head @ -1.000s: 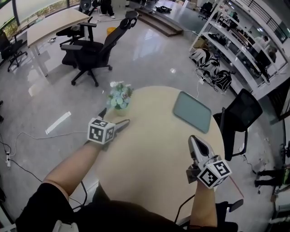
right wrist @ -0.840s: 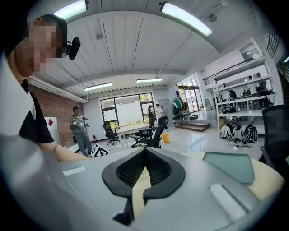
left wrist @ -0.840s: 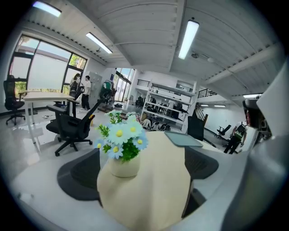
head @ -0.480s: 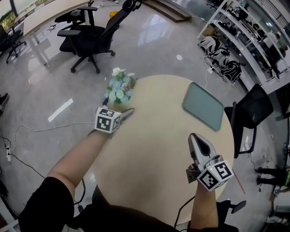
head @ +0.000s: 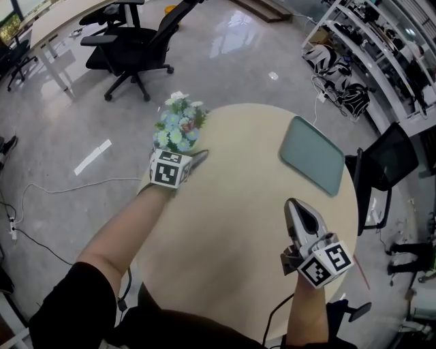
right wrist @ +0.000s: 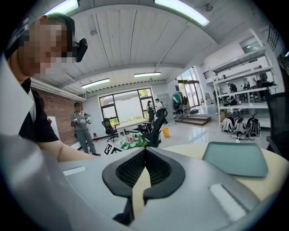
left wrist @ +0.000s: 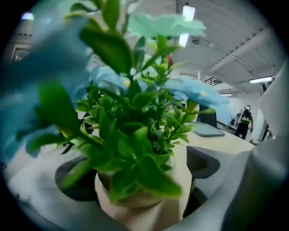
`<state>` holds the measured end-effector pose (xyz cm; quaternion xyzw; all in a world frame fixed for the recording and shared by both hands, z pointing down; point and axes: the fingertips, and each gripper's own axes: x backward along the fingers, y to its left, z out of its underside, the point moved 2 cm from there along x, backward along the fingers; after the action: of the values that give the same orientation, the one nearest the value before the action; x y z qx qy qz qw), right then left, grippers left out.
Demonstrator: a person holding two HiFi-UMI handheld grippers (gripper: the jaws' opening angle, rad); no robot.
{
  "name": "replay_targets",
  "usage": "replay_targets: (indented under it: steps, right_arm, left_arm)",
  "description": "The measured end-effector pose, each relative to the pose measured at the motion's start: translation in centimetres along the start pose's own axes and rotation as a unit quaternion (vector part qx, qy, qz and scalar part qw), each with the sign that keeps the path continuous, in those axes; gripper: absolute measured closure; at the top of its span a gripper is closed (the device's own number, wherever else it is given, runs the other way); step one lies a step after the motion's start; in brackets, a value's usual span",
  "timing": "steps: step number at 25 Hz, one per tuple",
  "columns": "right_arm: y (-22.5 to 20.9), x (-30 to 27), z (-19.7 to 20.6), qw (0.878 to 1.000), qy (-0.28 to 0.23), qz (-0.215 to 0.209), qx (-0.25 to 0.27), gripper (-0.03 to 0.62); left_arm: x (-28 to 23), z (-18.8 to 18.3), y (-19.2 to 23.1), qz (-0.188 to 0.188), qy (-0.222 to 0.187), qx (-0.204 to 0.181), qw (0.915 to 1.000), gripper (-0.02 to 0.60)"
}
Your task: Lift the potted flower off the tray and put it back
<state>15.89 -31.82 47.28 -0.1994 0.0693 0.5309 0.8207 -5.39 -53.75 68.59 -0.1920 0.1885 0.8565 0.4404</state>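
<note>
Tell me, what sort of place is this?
Probably an open-plan office or workshop. Swivel chairs and a long desk stand on a glossy floor, and metal shelves along one side are loaded with gear.

Potted flower (head: 178,126): on the tabletop (head: 238,204), at its far left edge.
Tray (head: 313,155): by the far right edge, well apart from the potted flower.
Left gripper (head: 178,151): just before the potted flower, a jaw either side.
Right gripper (head: 300,213): over the near right edge.
</note>
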Motion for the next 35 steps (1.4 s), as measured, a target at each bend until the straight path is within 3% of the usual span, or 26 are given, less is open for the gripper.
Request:
replay_targets:
  steps: [4,6,8,10,16,19,27,35]
  right_arm:
    - [-0.7,0.1,0.9,1.000,0.003,0.001,-0.006,0.580]
    - [-1.1,0.0,1.3,1.000,0.004,0.003,-0.009,0.580]
    - [-1.5,-0.1,1.5,1.000,0.005,0.005,-0.011,0.580]
    - [-1.8,-0.1,1.6,1.000,0.005,0.007,-0.013,0.580]
    - [-2.3,0.0,1.9,1.000,0.006,0.012,-0.015,0.580]
    - [-2.9,0.4,1.7,1.000,0.000,0.017,-0.016,0.580]
    - [-7.7,3.7,-0.3,0.998,-0.023,0.051,-0.004,0.580]
    - [-14.2,8.8,-1.4,0.993,-0.049,0.104,0.021,0.580]
  left_arm:
    - [-1.1,0.5,0.9,-0.023,0.007,0.001,0.9997,-0.002]
    - [-1.4,0.5,1.1,-0.033,0.011,-0.019,0.9992,0.000]
    - [-1.7,0.4,1.0,-0.027,0.013,-0.045,0.9986,0.043]
    - [-1.9,0.2,0.8,-0.018,0.010,-0.055,0.9983,0.045]
    - [-1.8,-0.2,1.0,-0.001,-0.006,-0.034,0.9994,0.048]
    - [-1.5,-2.3,0.1,0.008,-0.022,-0.037,0.9991,0.048]
    - [-3.8,-9.4,-6.2,0.044,-0.033,-0.078,0.9954,0.049]
    - [-8.2,-15.8,-17.0,0.098,-0.047,-0.123,0.9864,0.048]
